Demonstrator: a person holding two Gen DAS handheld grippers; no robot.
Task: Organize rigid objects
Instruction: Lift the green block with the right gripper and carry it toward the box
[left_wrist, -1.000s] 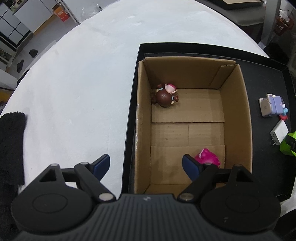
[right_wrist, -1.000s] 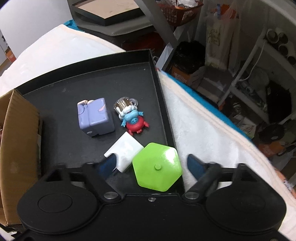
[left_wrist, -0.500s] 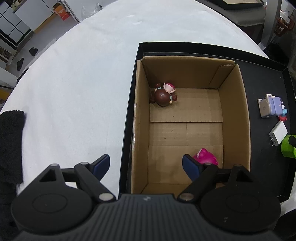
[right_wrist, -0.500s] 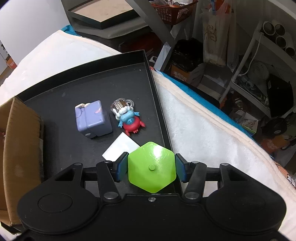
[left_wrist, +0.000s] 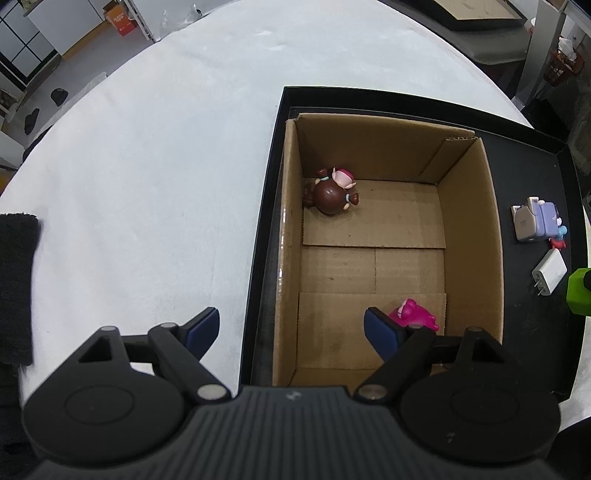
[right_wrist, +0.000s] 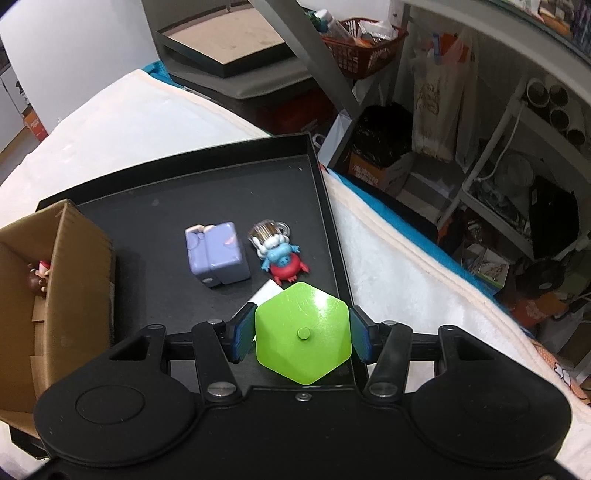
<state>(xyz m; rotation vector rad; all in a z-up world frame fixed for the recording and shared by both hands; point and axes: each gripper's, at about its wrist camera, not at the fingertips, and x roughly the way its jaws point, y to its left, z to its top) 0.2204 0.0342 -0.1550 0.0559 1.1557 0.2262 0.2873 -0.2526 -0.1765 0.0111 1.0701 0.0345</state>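
- So, two toy figures are sitting in the brown cardboard box (left_wrist: 373, 258), mid-frame.
- Right gripper (right_wrist: 301, 334) is pinching the lime-green hexagonal block (right_wrist: 303, 332), lower centre.
- Left gripper (left_wrist: 291, 328) is hovering spread, empty.
- Lilac cube (right_wrist: 218, 258), blue-red crab figure (right_wrist: 280, 254) and white charger (left_wrist: 549, 270) are waiting on the black tray (right_wrist: 221, 177).

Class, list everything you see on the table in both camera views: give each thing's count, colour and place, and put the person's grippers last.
tray: 1, black, on the white cloth.
box: 1, brown cardboard, open, in the tray's left part.
brown figurine: 1, brown with pink, in the box's far left corner.
pink figurine: 1, magenta, on the box floor near its near right side.
cube: 1, lilac, on the tray right of the box.
crab toy: 1, blue and red, beside the cube.
charger: 1, white, on the tray nearer than the cube.
hexagon block: 1, lime green, between the right gripper's pads.
cloth: 1, white, covering the table.
left gripper: open, over the box's near left wall.
right gripper: shut on the hexagon block.
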